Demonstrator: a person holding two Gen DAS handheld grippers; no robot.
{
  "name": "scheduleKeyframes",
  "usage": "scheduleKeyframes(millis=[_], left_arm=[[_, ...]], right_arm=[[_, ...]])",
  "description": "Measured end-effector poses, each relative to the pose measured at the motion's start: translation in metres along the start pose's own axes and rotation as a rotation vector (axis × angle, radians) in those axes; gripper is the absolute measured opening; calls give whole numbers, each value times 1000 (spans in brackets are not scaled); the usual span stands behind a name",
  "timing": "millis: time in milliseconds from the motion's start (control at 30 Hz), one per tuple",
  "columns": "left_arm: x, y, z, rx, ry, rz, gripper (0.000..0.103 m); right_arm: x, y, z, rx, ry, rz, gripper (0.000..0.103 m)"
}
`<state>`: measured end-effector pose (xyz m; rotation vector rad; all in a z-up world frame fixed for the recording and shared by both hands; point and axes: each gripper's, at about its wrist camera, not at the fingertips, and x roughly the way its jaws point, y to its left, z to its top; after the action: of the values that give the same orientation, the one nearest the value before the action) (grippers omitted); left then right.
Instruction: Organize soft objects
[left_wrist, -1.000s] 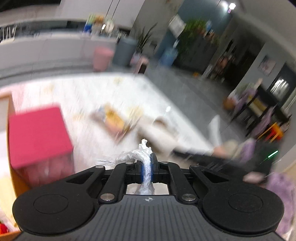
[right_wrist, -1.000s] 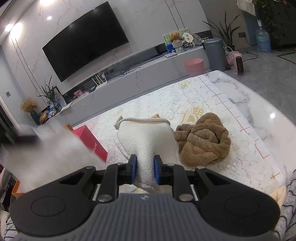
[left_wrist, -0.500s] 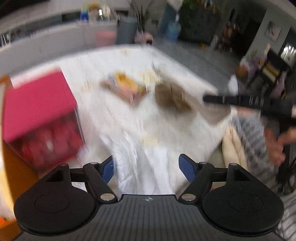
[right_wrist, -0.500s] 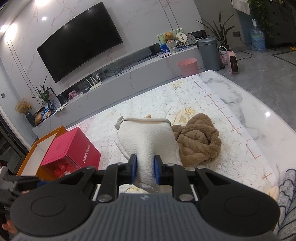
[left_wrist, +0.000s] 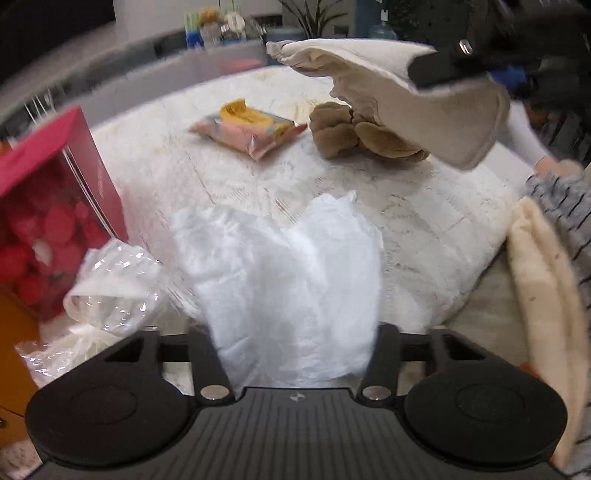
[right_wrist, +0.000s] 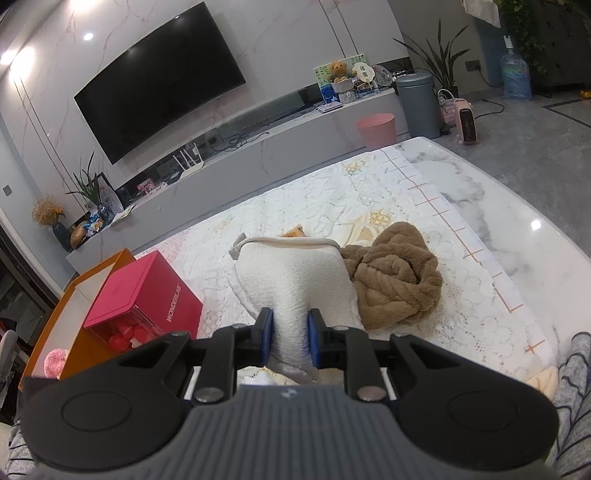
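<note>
Closing our left gripper (left_wrist: 295, 332) around the white bag (left_wrist: 288, 280), grip unconfirmed; right gripper (right_wrist: 290, 341) clamps the cream cloth (right_wrist: 291, 280). Thin plastic may slip free.

A dark television (right_wrist: 159, 79) hangs on the marble wall above a long low cabinet (right_wrist: 236, 147), where a teddy bear (right_wrist: 337, 70) sits among small ornaments, with a pink bin (right_wrist: 376, 129), a grey bin (right_wrist: 419, 103), a small pink heater (right_wrist: 467, 123) and a water bottle (right_wrist: 515, 75) on the floor.
</note>
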<state>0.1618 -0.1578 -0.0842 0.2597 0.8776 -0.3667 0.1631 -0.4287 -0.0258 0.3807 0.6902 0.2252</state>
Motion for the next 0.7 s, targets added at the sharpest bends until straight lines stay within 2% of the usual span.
scheduleKeyframes(millis=[33, 100, 200, 300, 400, 500, 567, 633, 700], left_arm=[[-1, -2, -2, 11, -11, 24, 40], [-6, -4, -5, 25, -43, 34, 20], [-25, -7, -6, 77, -77, 45, 19], [-60, 2, -2, 100, -157, 0, 19], [-100, 33, 10, 44, -219, -88, 19], [-132, 84, 30, -115, -214, -293, 19], [-148, 111, 39, -183, -233, -407, 21], [-160, 127, 44, -212, -262, -467, 23], [-161, 139, 48, -247, -268, -478, 23]], right_arm=[[-1, -1, 1, 3, -4, 2, 19], [-3, -2, 1, 5, -11, 6, 19], [-4, -2, 1, 5, -13, 6, 19], [-3, -2, 0, 2, -10, 2, 19], [-2, -1, 0, 1, -4, -2, 19], [0, 0, -1, -4, 2, -8, 19], [1, 2, 0, -9, 6, -9, 19], [2, 4, 0, -14, 8, -9, 19], [3, 4, 0, -16, 10, -9, 19]])
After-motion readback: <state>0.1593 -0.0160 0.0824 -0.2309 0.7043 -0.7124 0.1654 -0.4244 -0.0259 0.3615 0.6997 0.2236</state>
